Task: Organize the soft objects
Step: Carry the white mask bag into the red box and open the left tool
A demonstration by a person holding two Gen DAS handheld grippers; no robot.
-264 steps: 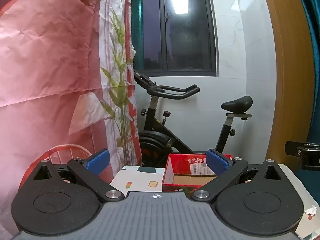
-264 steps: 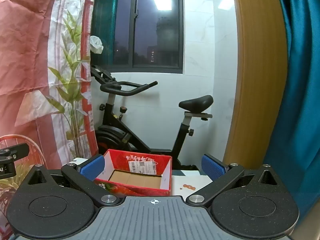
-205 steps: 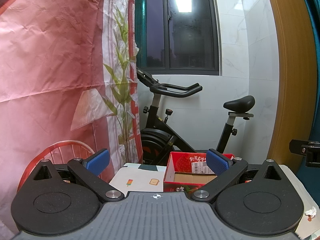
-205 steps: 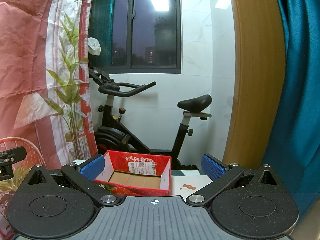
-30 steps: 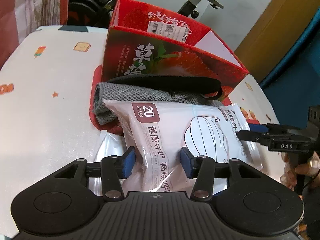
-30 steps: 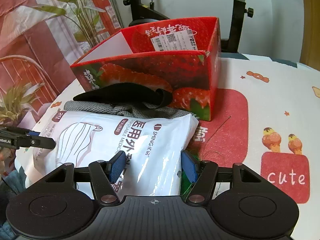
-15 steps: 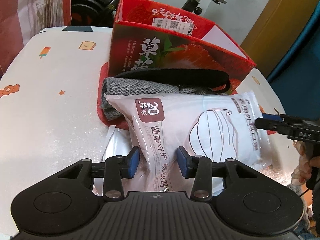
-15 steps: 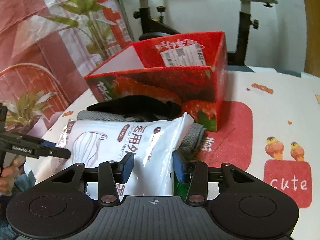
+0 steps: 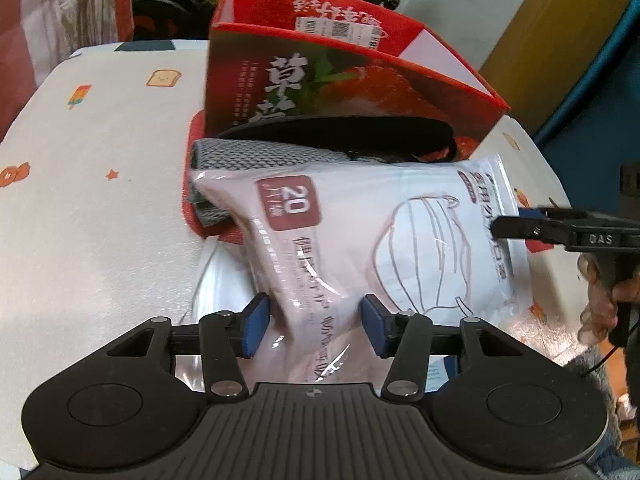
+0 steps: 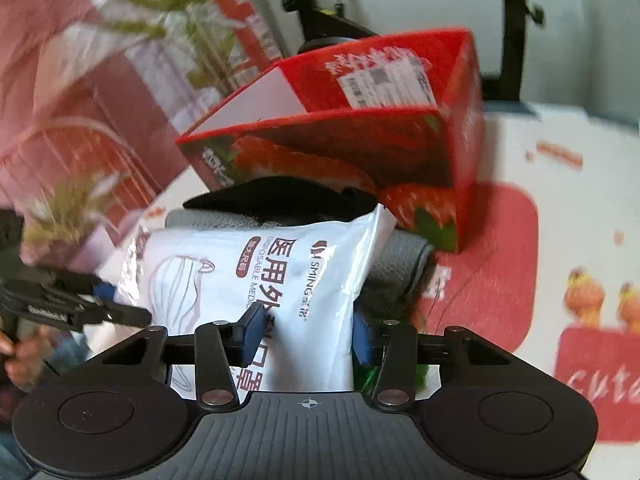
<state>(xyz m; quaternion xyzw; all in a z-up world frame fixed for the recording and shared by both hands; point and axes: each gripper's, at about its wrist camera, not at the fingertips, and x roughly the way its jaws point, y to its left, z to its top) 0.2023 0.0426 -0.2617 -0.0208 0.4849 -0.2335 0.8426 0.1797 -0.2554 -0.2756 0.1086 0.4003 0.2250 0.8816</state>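
A white pouch of face masks (image 9: 380, 232) (image 10: 248, 280) hangs between my two grippers, above the table. My left gripper (image 9: 315, 330) has its blue pads against the pouch's squeezed near end, and its jaws are opening. At the other end my right gripper (image 10: 307, 334) is shut on the pouch. Behind the pouch lie a grey knit cloth (image 9: 256, 156) (image 10: 396, 268) and a black band (image 9: 340, 130) (image 10: 280, 200), both against the open red strawberry box (image 9: 320, 80) (image 10: 340, 148).
The table (image 9: 100, 200) has a white cloth with cartoon prints and red patches. A clear plastic bag (image 9: 216, 280) lies under the pouch. Something green (image 10: 368, 380) sits under my right gripper. An exercise bike (image 10: 320, 12) and a pink curtain (image 10: 60, 60) stand behind the table.
Both grippers came down from facing the room to the table. In the last second the right jaws closed on the pouch, the left jaws widened a little, and the pouch rose off the cloth.
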